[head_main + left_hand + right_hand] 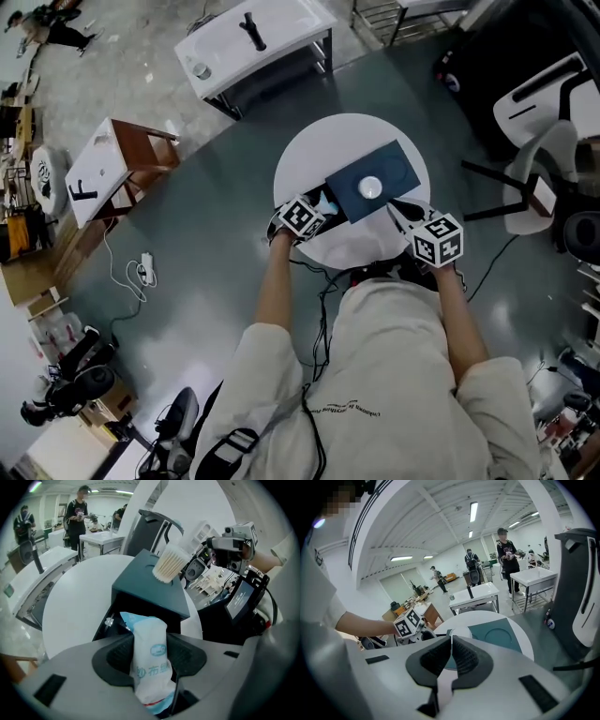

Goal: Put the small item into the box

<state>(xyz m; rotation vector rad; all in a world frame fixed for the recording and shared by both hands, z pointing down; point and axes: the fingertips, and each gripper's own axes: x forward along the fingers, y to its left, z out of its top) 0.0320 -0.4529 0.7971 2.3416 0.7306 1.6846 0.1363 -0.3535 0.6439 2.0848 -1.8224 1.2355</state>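
Observation:
A dark teal box lies on the round white table. A white tub of cotton swabs stands on its lid, seen tilted in the left gripper view as the tub. My left gripper is shut on a small white-and-blue packet, whose tip reaches the box's dark open side. My right gripper is shut at the box's near right corner, with nothing clearly between its jaws. The lid lies just beyond it.
A white bench stands behind the table, a wooden side table to the left, a white-and-black chair to the right. A power strip lies on the floor. People stand far off.

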